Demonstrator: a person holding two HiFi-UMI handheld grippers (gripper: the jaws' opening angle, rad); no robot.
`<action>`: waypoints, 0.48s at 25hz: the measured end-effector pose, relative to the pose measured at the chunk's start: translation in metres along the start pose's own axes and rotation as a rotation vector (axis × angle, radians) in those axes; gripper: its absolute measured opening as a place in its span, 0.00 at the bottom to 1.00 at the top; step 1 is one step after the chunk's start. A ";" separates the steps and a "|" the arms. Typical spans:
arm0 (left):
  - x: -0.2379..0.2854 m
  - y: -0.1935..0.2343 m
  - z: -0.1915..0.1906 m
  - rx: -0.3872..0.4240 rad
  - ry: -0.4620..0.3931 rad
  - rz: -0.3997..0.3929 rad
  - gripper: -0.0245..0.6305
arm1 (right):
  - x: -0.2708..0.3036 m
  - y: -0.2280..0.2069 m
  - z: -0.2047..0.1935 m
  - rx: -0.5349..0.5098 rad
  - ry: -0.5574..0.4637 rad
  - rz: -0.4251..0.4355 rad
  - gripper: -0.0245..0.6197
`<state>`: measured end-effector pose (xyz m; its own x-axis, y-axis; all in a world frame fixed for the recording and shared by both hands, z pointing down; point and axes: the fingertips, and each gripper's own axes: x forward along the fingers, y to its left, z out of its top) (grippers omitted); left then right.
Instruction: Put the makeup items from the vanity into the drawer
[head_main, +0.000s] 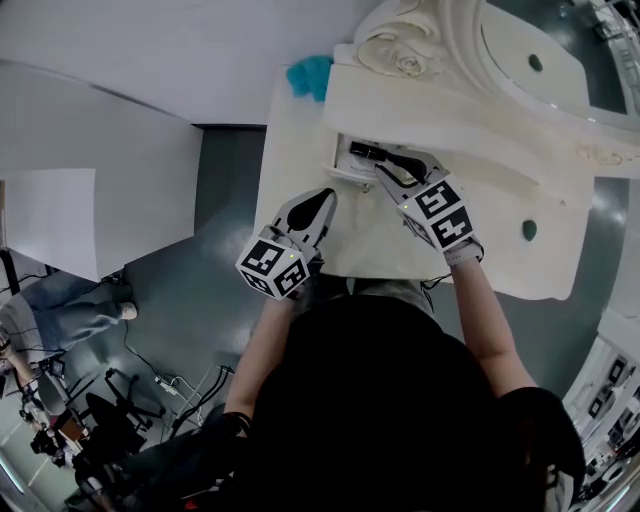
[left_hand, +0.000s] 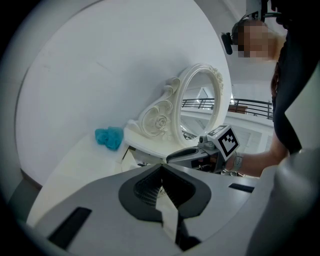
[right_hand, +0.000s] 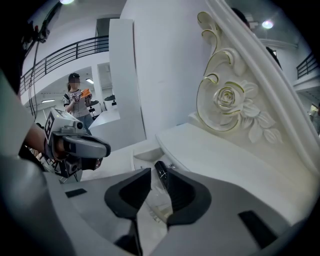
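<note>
A small drawer (head_main: 340, 168) stands open under the white vanity's raised shelf (head_main: 450, 120). My right gripper (head_main: 386, 170) reaches over that drawer, shut on a slim black makeup tube (head_main: 364, 152) that sticks out past its fingertips. In the right gripper view the black tube (right_hand: 161, 175) sits between the pads of the right gripper (right_hand: 156, 174), above the drawer (right_hand: 145, 154). My left gripper (head_main: 322, 200) hovers over the tabletop just left of the drawer, its jaws together and empty. In its own view the left gripper (left_hand: 162, 170) points at the drawer (left_hand: 132, 159).
A teal fluffy puff (head_main: 310, 75) lies at the back left of the vanity top (head_main: 300, 150), also in the left gripper view (left_hand: 109, 137). The ornate oval mirror (left_hand: 200, 100) rises behind the shelf. Grey floor surrounds the table, with a person far off.
</note>
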<state>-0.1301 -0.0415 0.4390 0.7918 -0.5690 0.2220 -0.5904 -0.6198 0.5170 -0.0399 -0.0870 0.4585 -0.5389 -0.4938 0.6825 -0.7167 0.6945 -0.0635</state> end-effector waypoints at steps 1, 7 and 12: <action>0.002 -0.003 0.000 0.006 0.002 -0.006 0.05 | -0.004 0.000 0.000 0.002 -0.014 0.000 0.20; 0.017 -0.015 -0.004 0.023 0.035 -0.053 0.05 | -0.023 0.008 -0.001 0.024 -0.096 0.022 0.09; 0.037 -0.030 -0.009 0.035 0.070 -0.114 0.05 | -0.038 0.019 -0.011 0.040 -0.127 0.039 0.08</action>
<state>-0.0818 -0.0390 0.4396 0.8624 -0.4555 0.2210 -0.5000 -0.6977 0.5131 -0.0275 -0.0491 0.4393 -0.6167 -0.5305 0.5816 -0.7097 0.6944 -0.1191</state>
